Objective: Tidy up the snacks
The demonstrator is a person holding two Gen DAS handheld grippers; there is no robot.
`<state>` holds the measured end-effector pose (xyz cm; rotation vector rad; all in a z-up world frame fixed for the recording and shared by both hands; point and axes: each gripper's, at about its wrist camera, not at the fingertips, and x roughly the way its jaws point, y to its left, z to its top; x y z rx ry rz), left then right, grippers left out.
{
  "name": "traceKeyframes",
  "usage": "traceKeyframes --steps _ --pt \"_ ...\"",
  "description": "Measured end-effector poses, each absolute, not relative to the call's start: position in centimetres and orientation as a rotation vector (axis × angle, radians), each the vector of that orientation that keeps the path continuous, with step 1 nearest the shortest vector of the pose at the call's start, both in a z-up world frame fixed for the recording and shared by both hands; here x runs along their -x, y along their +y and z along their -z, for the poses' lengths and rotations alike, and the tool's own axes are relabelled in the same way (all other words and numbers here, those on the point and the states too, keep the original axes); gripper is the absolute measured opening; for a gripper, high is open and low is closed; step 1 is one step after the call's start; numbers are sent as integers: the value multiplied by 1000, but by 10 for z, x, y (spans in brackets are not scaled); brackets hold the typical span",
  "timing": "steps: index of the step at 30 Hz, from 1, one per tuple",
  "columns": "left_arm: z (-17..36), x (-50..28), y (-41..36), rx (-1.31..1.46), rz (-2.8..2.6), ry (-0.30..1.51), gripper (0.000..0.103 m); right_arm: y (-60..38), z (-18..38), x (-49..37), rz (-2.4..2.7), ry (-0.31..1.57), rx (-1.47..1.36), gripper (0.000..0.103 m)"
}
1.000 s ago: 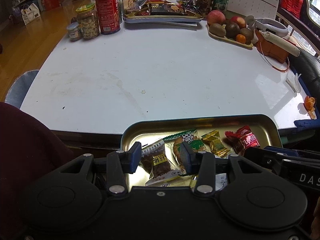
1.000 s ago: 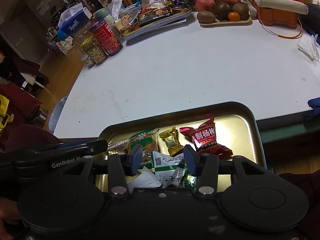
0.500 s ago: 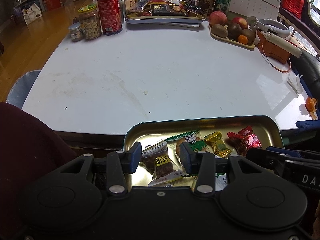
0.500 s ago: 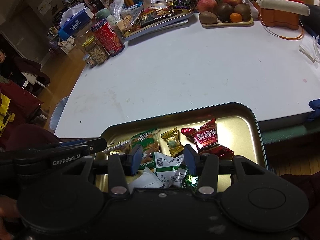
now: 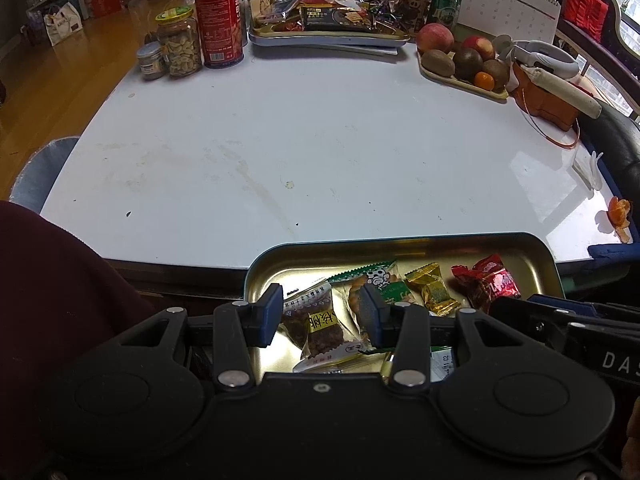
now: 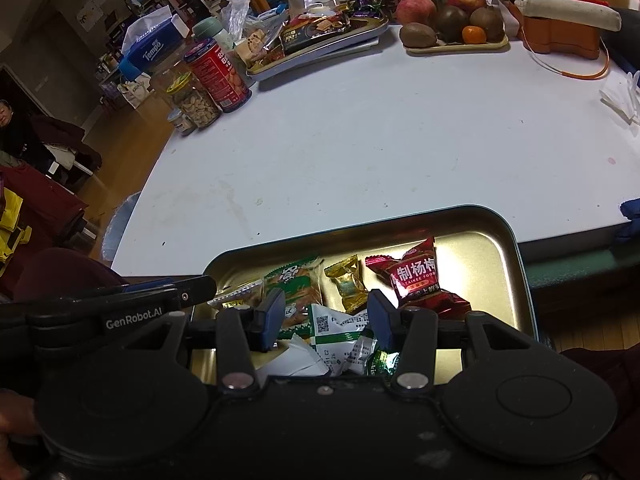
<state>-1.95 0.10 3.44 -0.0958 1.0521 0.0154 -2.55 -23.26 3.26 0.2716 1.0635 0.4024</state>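
Note:
A gold-lined tin tray (image 5: pixel 400 240) sits below the near edge of the white table (image 5: pixel 320 140). It holds several wrapped snacks: a brown packet with a yellow label (image 5: pixel 320 326), a green panda packet (image 5: pixel 376 280), a gold candy (image 5: pixel 430 290) and a red packet (image 5: pixel 488 284). My left gripper (image 5: pixel 320 316) hovers open over the tray, the brown packet lying under the gap between its fingers. My right gripper (image 6: pixel 326 318) is open too, above a white-and-green packet (image 6: pixel 336 332) in the same tray (image 6: pixel 360 224). The red packet (image 6: pixel 416 280) lies just right of its fingers.
At the table's far edge stand a second tray piled with snacks (image 5: pixel 328 36), a red can (image 5: pixel 219 24), a jar of nuts (image 5: pixel 179 44) and a plate of fruit (image 5: pixel 464 64). Orange peel (image 5: pixel 620 216) lies at the right edge. A dark red sleeve (image 5: pixel 48 300) fills the lower left.

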Motion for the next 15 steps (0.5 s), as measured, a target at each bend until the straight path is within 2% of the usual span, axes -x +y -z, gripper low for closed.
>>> traceKeyframes --steps 8,11,15 --pt "-35 21 1 107 -2 1038 50 -232 -33 26 -404 1065 -271 49" --pt "-37 22 0 86 -10 1017 42 -232 -33 26 -401 1063 -270 49" --pt "-39 21 3 100 -20 1008 42 -232 -34 26 -399 1059 -270 49"
